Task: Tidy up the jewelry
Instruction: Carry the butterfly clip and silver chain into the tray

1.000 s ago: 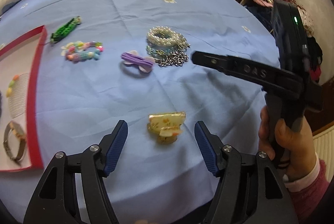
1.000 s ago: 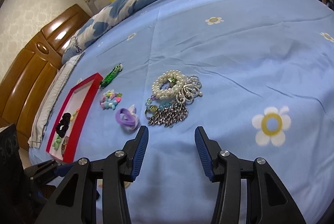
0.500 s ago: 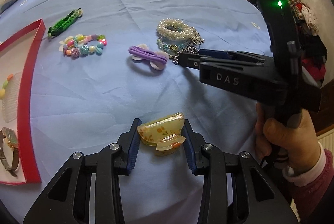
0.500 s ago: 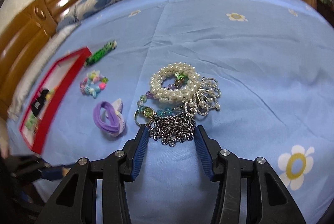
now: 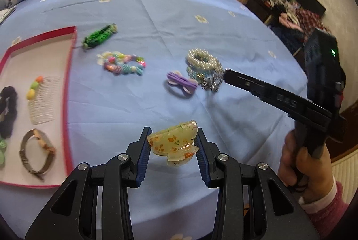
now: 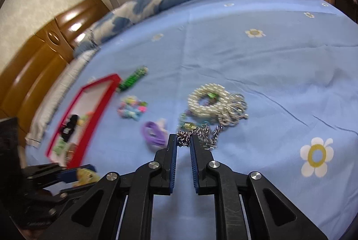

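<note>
Blue sheet: covering the bed, printed with pale flowers, carrying all loose pieces.
Left gripper: pinching the yellow floral hair claw between both blue pads, near the front edge of the sheet, right of the tray.
Right gripper: jaws closing to a narrow gap, links of the steel chain sitting between the tips; blur is hiding whether the pads are pressing on it.
Hand: gripping the right tool's handle, pink sleeve showing at the wrist.
Tray: red-rimmed, lying at the left, holding a clear comb, a dark scrunchie and a watch.
Pearl bracelet: lying far of the chain, touching it, tangled with other beads.
Purple hair tie: lying just left of that pile.
Pastel bead bracelet: lying between the tie and the tray.
Green woven band: lying just beyond the tray's far right corner.
</note>
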`<state>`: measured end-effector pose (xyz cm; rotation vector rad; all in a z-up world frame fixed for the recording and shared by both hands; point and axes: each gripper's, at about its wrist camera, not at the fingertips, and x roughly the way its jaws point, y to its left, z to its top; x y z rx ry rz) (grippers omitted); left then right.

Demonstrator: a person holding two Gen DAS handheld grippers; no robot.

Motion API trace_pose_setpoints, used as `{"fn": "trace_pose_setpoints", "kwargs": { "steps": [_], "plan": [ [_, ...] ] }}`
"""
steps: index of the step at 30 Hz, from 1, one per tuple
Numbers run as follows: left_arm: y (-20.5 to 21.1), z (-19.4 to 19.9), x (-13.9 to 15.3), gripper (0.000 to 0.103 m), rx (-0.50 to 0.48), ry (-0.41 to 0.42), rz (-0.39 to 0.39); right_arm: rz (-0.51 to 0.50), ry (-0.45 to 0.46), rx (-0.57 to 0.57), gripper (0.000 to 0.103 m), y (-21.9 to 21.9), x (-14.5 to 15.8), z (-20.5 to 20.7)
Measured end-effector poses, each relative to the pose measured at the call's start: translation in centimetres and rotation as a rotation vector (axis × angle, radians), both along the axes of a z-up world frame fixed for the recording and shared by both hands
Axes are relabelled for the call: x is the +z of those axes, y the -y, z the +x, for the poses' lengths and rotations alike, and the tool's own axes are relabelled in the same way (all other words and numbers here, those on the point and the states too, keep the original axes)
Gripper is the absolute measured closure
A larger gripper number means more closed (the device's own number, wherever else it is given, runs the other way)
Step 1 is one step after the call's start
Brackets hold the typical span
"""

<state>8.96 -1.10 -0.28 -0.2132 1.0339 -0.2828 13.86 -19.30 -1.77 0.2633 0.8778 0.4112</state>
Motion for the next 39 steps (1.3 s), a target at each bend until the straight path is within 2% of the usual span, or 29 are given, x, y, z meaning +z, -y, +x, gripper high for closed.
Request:
{"fn": "trace_pose_setpoints", "kwargs": {
  "steps": [6, 12, 28, 39],
  "plan": [
    [-2.9, -0.7, 1.3, 0.067, 0.072, 0.032, -0.008, 0.098, 0.033, 0.050, 0.092, -2.1, 2.9, -0.7],
    [-6.3, -1.7, 2.2, 0.067, 0.146, 0.057, -0.021, 0.140, 0.048, 0.112, 0.092, -5.0, 4.7, -0.9],
    [-15.3, -3.6, 2.4, 0.067, 0.344, 0.068, 0.004, 0.198, 0.092, 0.276, 0.092, -14.1, 7.7, -0.4],
    [-20.7, -3.1, 1.7, 0.067, 0.443, 0.047, 0.028, 0.223, 0.102, 0.374, 0.092, -19.9, 9.0, 0.9]
  ]
}}
